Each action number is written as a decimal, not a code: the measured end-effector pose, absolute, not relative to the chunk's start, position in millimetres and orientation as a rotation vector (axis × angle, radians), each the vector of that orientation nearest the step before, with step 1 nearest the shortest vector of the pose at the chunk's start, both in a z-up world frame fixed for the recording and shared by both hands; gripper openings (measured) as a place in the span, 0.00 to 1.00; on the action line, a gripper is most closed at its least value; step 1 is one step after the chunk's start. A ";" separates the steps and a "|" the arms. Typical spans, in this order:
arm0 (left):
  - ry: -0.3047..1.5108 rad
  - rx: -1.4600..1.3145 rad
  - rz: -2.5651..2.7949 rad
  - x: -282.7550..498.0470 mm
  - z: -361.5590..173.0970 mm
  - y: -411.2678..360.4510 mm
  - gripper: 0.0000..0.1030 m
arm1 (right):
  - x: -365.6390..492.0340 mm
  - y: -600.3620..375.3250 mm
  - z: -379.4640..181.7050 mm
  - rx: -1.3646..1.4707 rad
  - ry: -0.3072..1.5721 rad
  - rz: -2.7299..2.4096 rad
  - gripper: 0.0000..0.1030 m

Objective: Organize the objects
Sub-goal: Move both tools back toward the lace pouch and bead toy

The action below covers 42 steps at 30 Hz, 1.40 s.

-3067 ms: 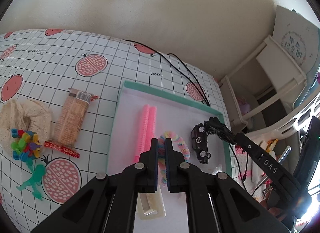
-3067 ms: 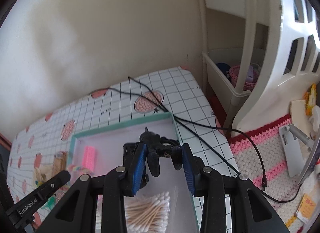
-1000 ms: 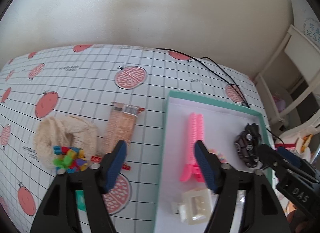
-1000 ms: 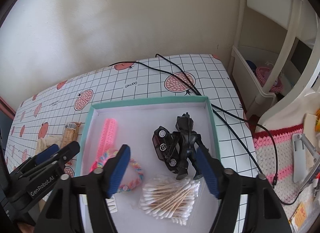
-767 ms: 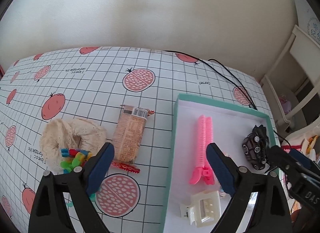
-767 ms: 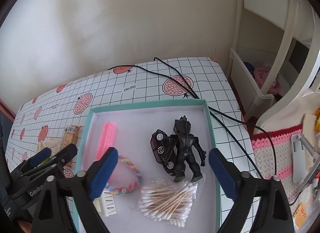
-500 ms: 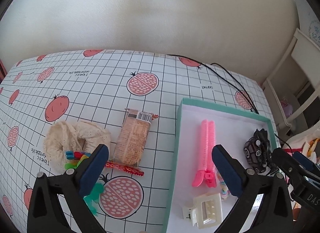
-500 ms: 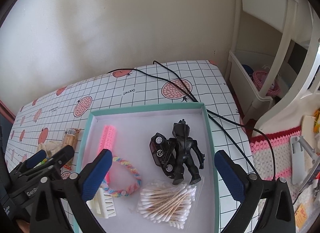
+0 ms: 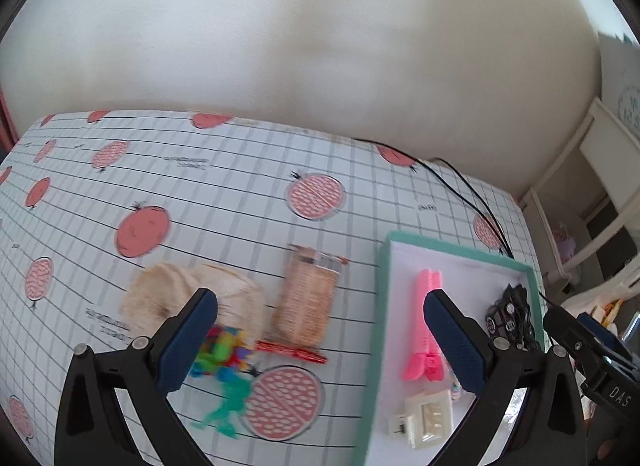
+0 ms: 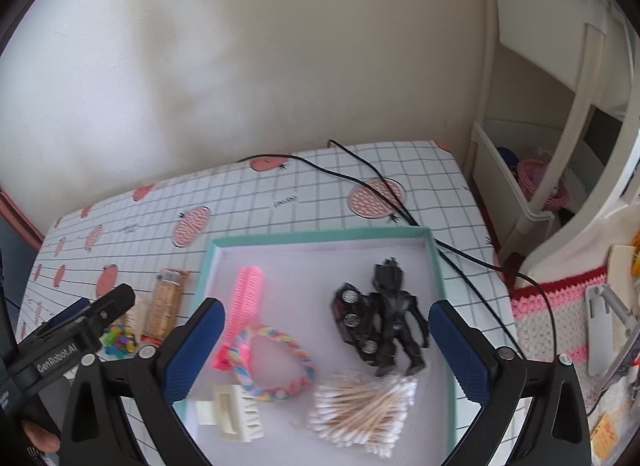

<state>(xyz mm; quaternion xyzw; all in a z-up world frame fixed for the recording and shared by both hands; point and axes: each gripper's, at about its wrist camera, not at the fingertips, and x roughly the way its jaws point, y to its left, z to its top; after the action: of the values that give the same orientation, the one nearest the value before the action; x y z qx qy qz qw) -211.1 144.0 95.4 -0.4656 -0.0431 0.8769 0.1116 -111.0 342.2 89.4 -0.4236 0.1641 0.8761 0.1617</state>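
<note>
My left gripper (image 9: 320, 326) is open and empty above the checked tablecloth. Below it lie a cream scrunchie (image 9: 192, 298), a snack packet (image 9: 306, 302), a bright toy cluster (image 9: 220, 358) and a green figure (image 9: 226, 406). My right gripper (image 10: 326, 330) hangs open and empty over the teal-rimmed tray (image 10: 320, 234). The tray holds a pink hair clip (image 10: 246, 298), a braided band (image 10: 276, 362), a white claw clip (image 10: 228, 410), a bag of cotton swabs (image 10: 364, 414), and a black figure (image 10: 396, 314) leaning on a toy car (image 10: 356, 322).
A black cable (image 10: 380, 181) crosses the table's far right corner and drops past the tray. A white shelf unit (image 10: 520, 185) stands right of the table, with a pink crochet rug (image 10: 560, 306) on the floor. The wall runs close behind the table.
My right gripper let go of the black figure, opened wide and drew back above the tray. My left gripper went from shut to wide open and swung left over the loose items.
</note>
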 end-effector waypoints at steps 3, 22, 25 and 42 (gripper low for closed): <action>-0.159 -1.366 2.590 -213.5 101.8 124.6 1.00 | -117.3 332.0 92.2 -1.205 0.476 2.523 1.00; -0.311 -1.425 2.699 -231.1 108.7 13.9 1.00 | -172.3 223.2 87.3 -1.313 0.387 2.707 1.00; -0.336 -1.437 2.699 -234.4 105.6 3.7 1.00 | -180.2 204.7 80.3 -1.366 0.389 2.718 0.98; -0.288 -1.636 2.593 -244.5 72.0 3.9 1.00 | -193.3 149.7 38.5 -1.667 0.321 2.715 0.84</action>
<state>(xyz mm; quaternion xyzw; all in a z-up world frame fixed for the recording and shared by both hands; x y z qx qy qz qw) -244.5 3.9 72.0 -0.5311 -0.0936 0.8415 0.0311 -193.3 149.7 38.5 -0.5204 0.1001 0.8475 -0.0304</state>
